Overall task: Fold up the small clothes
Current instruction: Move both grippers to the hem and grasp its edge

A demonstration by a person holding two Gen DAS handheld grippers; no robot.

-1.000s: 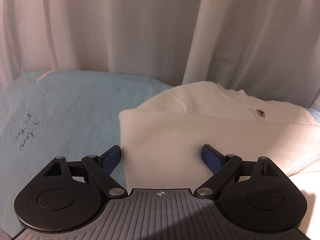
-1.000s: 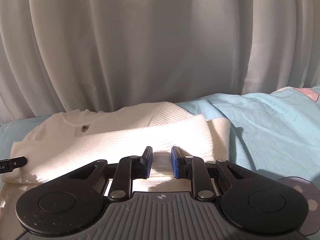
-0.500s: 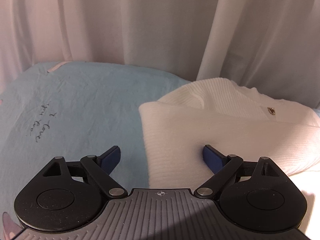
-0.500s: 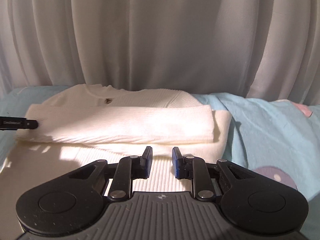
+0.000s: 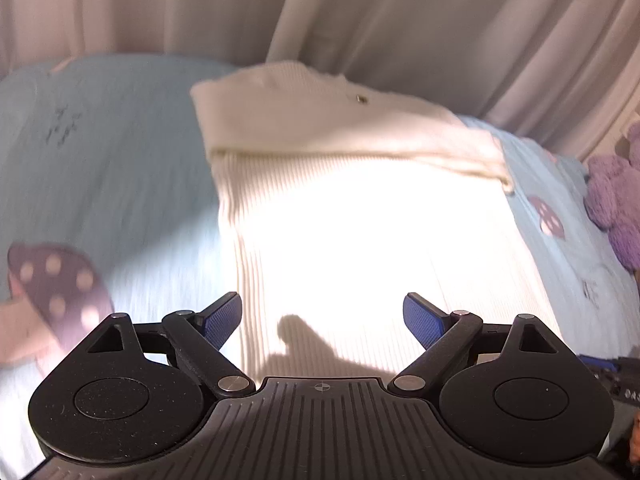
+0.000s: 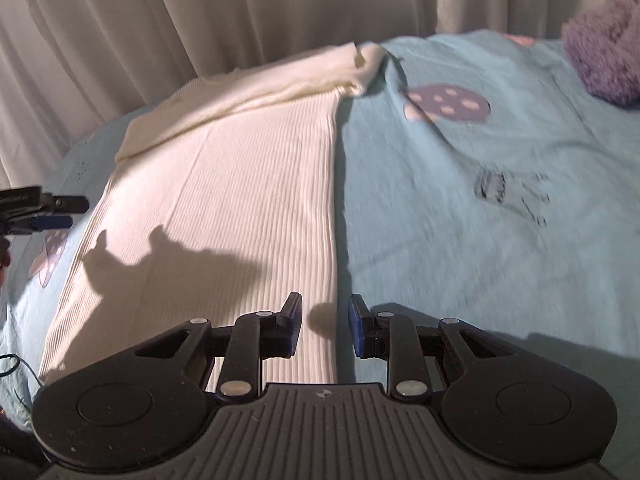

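Observation:
A cream ribbed knit garment lies flat on the light blue bedsheet, its far end folded over into a thick band with a small metal button. My left gripper hovers over the garment's near part, jaws wide open, nothing between them. In the right wrist view the same garment stretches away to the left. My right gripper hangs over its right edge, jaws a narrow gap apart and opening, with no cloth between the pads. The left gripper's tip shows at the left border.
White curtains hang behind the bed. A purple plush toy sits at the far right on the sheet. The sheet carries purple mushroom prints and dark scribbles. A thin cable lies at the lower left.
Both grippers have drawn back toward the near end of the garment, so the folded band now lies far ahead. The right jaws have widened slightly. The left jaws stay wide.

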